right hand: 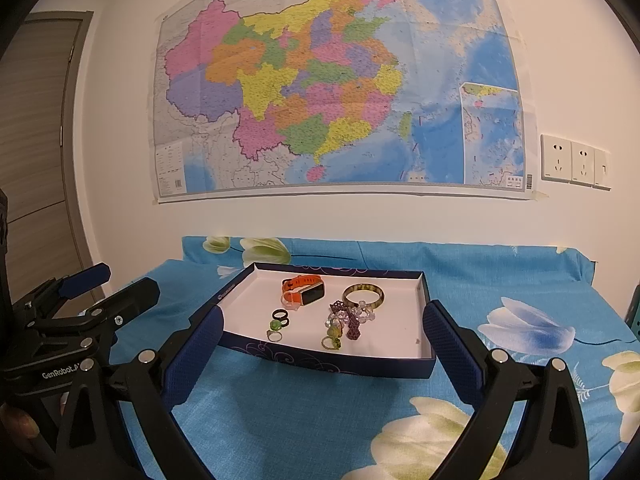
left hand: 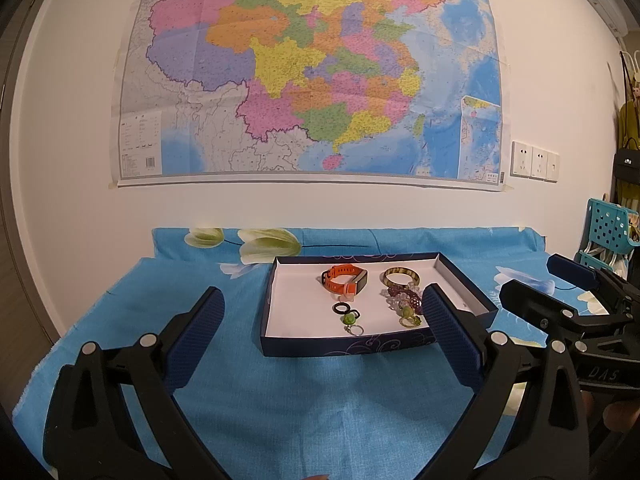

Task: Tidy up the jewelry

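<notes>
A dark blue tray [left hand: 344, 346] with a white floor sits on the blue floral cloth. Inside lie an orange smartwatch [left hand: 344, 278], a green-brown bangle [left hand: 400, 276], a purple bead bracelet [left hand: 408, 300], a black ring [left hand: 342, 308] and a green-stone ring [left hand: 351, 320]. My left gripper [left hand: 322, 291] is open just before the tray's near edge, holding nothing. My right gripper [right hand: 324, 309] is open too, facing the tray [right hand: 320, 360] from its near right side. There the watch [right hand: 304, 290], bangle [right hand: 364, 294] and rings [right hand: 280, 315] show clearly. Each gripper also appears in the other's view: right gripper [left hand: 530, 276], left gripper [right hand: 130, 278].
A large map [left hand: 312, 72] hangs on the wall behind the table, with wall sockets [left hand: 534, 160] to its right. A turquoise basket rack [left hand: 608, 224] stands off the table's right end. A door [right hand: 36, 140] is at far left. Bare cloth [left hand: 300, 400] lies before the tray.
</notes>
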`<state>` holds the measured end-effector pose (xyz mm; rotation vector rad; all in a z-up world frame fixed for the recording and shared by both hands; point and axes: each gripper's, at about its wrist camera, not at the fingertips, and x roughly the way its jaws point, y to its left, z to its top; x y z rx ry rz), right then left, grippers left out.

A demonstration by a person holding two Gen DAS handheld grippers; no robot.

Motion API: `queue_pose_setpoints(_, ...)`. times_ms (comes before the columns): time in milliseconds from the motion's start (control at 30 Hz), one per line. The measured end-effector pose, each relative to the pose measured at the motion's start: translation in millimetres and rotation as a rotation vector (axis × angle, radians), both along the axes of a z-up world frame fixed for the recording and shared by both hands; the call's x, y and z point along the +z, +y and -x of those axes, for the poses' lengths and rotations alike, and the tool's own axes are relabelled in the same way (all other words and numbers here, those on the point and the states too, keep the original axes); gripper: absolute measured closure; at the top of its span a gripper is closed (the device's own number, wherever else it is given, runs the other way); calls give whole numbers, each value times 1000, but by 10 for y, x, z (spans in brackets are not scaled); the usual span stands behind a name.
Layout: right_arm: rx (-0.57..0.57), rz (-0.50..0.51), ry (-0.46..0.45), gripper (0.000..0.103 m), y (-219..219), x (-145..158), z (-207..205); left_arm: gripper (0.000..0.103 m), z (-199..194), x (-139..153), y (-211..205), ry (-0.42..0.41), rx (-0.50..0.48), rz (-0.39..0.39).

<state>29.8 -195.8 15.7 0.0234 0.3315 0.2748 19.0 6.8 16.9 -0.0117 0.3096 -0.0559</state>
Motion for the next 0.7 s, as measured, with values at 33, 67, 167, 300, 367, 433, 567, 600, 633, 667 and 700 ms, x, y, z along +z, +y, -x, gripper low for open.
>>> queue_pose_setpoints(33,-1,0,-1,6,-2,0,2,6,0,1,0,0,0,0)
queue_pose_setpoints(67,1,-2,0,6,-3,1,0,6,-1,-2,0,0,1,1)
queue_pose_setpoints(167,0,-2,-1,6,-2,1,-1,6,-8,-17,0,0,2,4)
queue_pose_setpoints(300,2,0,-1,6,2,-2,-1,6,-14,-44,3,-3,7,8)
queue_pose_setpoints(367,5,0,2,6,5,-11,-4,6,-13,-59,-19,-3,2,-1)
queue_pose_setpoints(433,6,1,2,6,0,-17,-4,6,-7,-58,-17,-6,4,-5)
queue_pose_setpoints(567,11,16,24,6,-28,-42,-37,6,-78,-109,2,44,-14,5)
queue_pose_setpoints(600,6,29,43,6,-62,-64,-69,6,-107,-135,14,60,-15,4)
queue_pose_setpoints(633,-3,42,61,6,-104,-87,-108,6,-129,-153,22,70,-14,3)
queue_pose_setpoints(667,-12,54,84,6,-157,-117,-162,6,-179,-197,46,94,-14,-1)
queue_pose_setpoints(700,-33,69,122,6,-253,-169,-247,6,-209,-224,62,109,-14,-3)
